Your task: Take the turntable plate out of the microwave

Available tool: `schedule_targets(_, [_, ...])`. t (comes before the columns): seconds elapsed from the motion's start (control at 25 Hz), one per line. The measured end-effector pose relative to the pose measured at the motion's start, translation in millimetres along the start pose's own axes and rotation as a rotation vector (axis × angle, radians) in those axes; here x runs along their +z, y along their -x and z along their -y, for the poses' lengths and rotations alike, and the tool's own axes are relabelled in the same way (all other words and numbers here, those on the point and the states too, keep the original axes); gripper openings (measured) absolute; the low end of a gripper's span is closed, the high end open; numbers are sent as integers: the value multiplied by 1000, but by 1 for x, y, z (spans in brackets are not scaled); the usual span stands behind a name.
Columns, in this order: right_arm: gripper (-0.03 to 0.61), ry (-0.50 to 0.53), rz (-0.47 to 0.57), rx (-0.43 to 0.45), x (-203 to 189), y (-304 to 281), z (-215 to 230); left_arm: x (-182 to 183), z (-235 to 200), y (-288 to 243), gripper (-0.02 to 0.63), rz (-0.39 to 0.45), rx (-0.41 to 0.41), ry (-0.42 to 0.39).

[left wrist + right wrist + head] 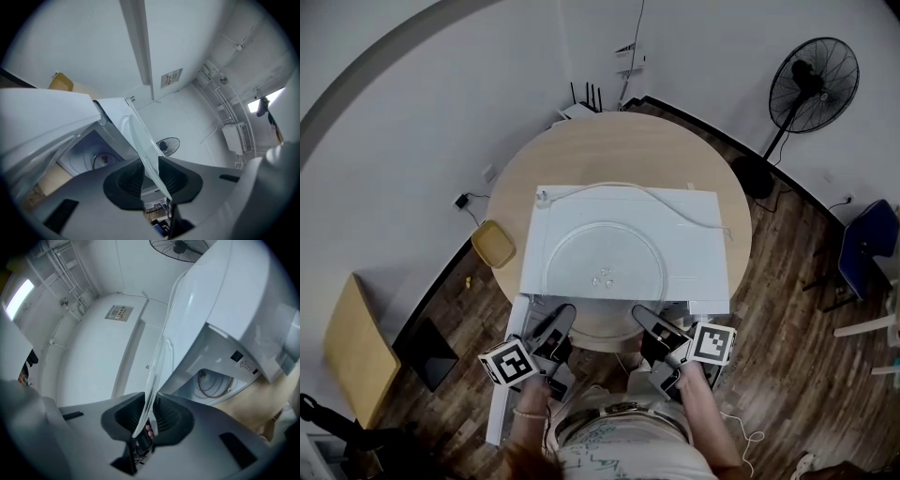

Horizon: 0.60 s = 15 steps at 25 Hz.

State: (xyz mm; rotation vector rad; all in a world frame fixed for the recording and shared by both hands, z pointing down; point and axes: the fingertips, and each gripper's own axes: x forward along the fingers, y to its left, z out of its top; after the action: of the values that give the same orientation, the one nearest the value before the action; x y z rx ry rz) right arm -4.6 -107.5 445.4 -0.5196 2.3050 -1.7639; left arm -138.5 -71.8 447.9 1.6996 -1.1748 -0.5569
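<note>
The clear glass turntable plate (605,262) is outside the white microwave (712,234), spread level over its top. I cannot tell whether it rests there. My left gripper (565,314) holds its near rim on the left and my right gripper (639,314) holds it on the right. In the left gripper view the plate (140,140) runs edge-on between the black pads of my left gripper (151,176). In the right gripper view the plate (161,352) passes between the pads of my right gripper (149,416), which sit tight on it. The open cavity (89,159) with its roller ring (215,383) lies below.
The microwave stands on a round wooden table (619,141), its door (502,375) swung open at the left. A white cable (647,197) lies on its top. A yellow dish (493,244) sits at the table's left edge. A floor fan (811,89) and a blue chair (867,244) stand to the right.
</note>
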Motion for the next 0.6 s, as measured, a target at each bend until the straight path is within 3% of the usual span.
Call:
schedule_targets(0.12, [41, -9, 10, -11, 8, -4, 1, 2, -3, -7, 84, -12, 14, -16])
schedule_targets(0.2, [40, -12, 18, -16, 12, -6, 2, 5, -1, -12, 87, -22, 4, -79])
schedule_targets(0.28, [37, -22, 25, -13, 13, -6, 2, 7, -2, -12, 119, -36, 44, -195])
schedule_targets(0.36, [41, -19, 25, -11, 12, -6, 2, 11, -4, -8, 242, -42, 116, -350])
schedule_targets(0.48, [44, 12, 22, -16, 10, -6, 3, 14, 0, 2, 253, -43, 182, -583])
schedule_targets(0.6, [49, 51, 27, -59, 8, -6, 6, 6, 5, 16, 272, -45, 190, -690])
